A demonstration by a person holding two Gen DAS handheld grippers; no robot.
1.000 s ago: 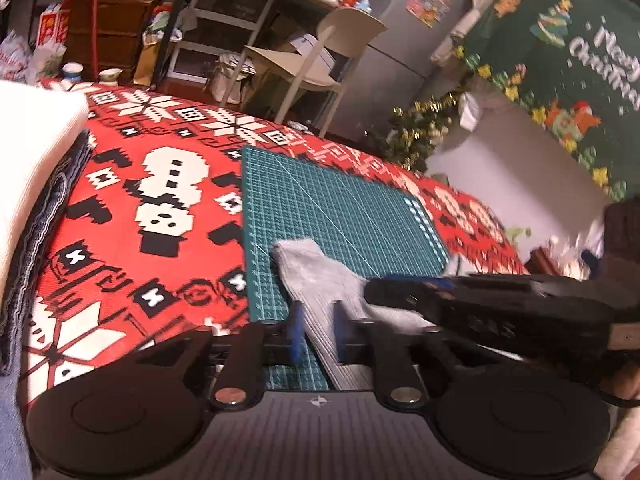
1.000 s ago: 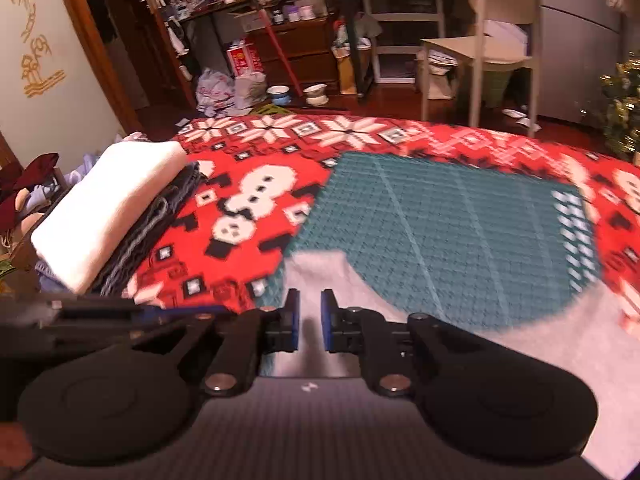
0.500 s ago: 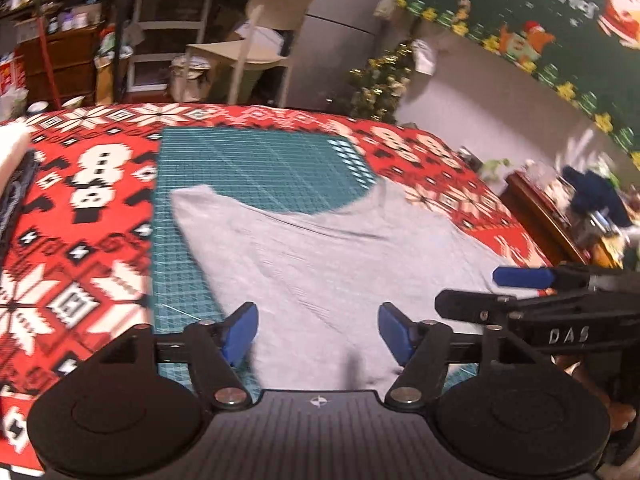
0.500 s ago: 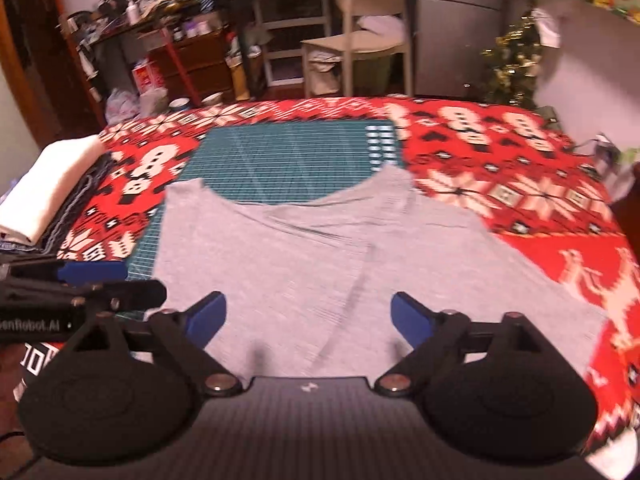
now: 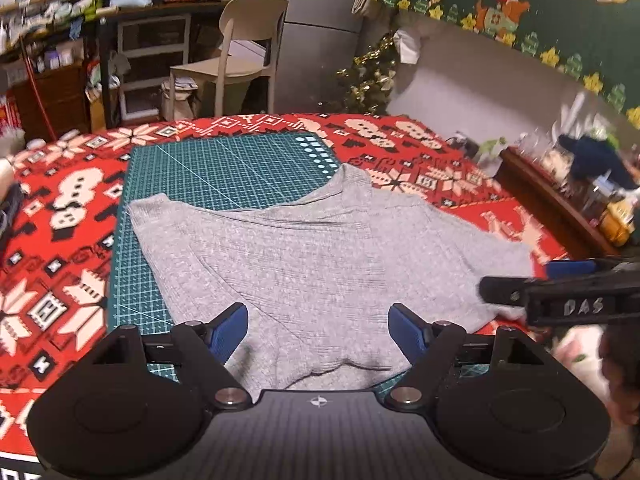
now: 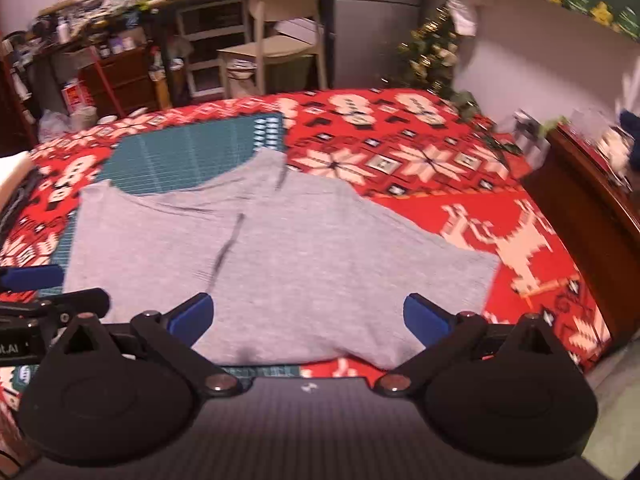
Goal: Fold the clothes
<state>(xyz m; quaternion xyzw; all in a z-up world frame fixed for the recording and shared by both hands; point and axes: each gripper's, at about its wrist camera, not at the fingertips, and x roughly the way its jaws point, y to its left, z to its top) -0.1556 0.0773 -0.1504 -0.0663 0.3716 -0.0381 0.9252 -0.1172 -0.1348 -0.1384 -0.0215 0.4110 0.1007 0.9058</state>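
A grey knit garment (image 5: 320, 248) lies spread flat, its left part on a green cutting mat (image 5: 224, 172) and its right part on the red Christmas blanket (image 5: 60, 240). My left gripper (image 5: 318, 320) hovers over the garment's near edge; its jaws are opening and no cloth is between the blue pads. In the right wrist view the same garment (image 6: 280, 248) stretches to the right, and my right gripper (image 6: 308, 308) is above its near hem, jaws opening wide and empty. Each gripper shows at the edge of the other's view: right gripper (image 5: 560, 292), left gripper (image 6: 40, 292).
A stack of folded clothes (image 6: 12, 172) sits at the far left of the blanket. A wooden side table (image 6: 580, 200) with clutter stands to the right. Behind the bed are a beige chair (image 5: 236, 52), a desk and a small Christmas tree (image 5: 368, 76).
Both grippers were nearly shut over the garment's left corner; they have since opened and swung right. The garment now lies spread out flat.
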